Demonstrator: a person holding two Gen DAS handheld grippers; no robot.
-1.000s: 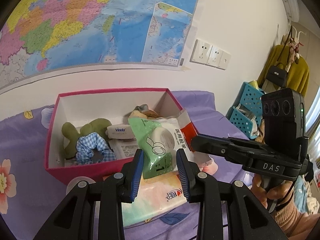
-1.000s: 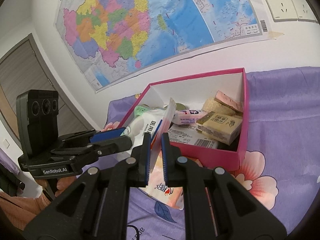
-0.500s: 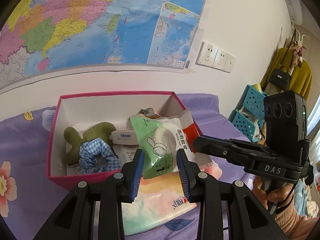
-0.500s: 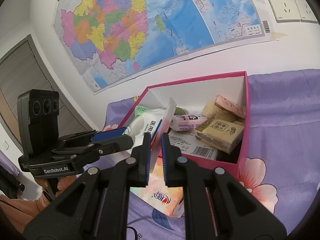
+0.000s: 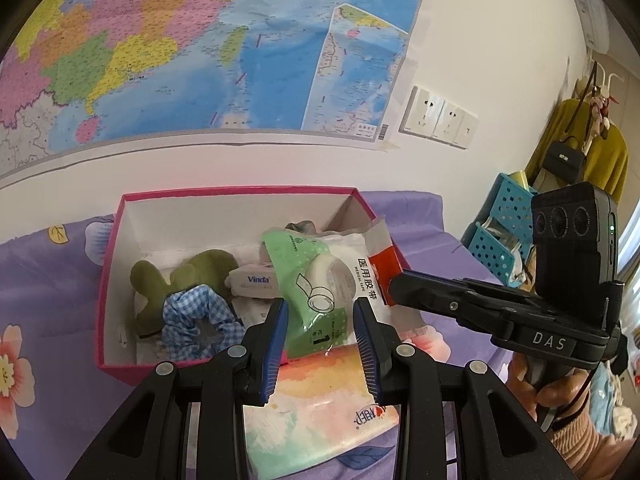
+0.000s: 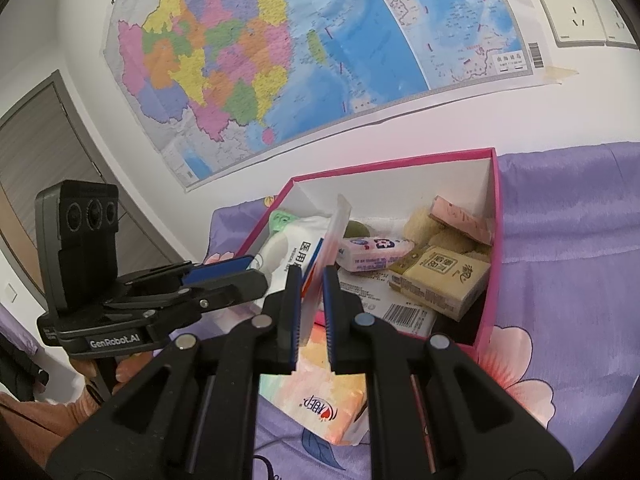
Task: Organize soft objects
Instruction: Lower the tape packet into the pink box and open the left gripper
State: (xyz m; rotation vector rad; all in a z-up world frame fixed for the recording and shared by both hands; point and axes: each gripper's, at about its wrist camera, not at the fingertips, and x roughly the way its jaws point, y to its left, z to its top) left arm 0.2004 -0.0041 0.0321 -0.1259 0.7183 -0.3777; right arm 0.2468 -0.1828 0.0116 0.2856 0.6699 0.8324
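Note:
A green-and-white medical tape packet (image 5: pixel 308 276) hangs over the front of a pink box (image 5: pixel 110 280) with a white inside. My left gripper (image 5: pixel 320 312) is shut on the packet's lower end, a blue pad on each side. My right gripper (image 6: pixel 312 280) is shut on the packet's thin red-and-white edge (image 6: pixel 334 236); in the left wrist view it comes in from the right (image 5: pixel 394 284). In the box lie a green plush (image 5: pixel 192 276), a blue checked scrunchie (image 5: pixel 200 320), a Vinda tissue pack (image 5: pixel 256 280) and small tissue packs (image 6: pixel 440 276).
A pastel tissue pack (image 5: pixel 320 408) lies on the purple flowered sheet (image 6: pixel 568 248) just in front of the box. The wall with a map (image 5: pixel 200 48) and sockets (image 5: pixel 440 120) stands close behind. Blue baskets (image 5: pixel 500 232) and a hanging coat (image 5: pixel 580 152) are at the right.
Both grippers keep their hold on the packet. The views have drifted only slightly; the box and its contents lie as before.

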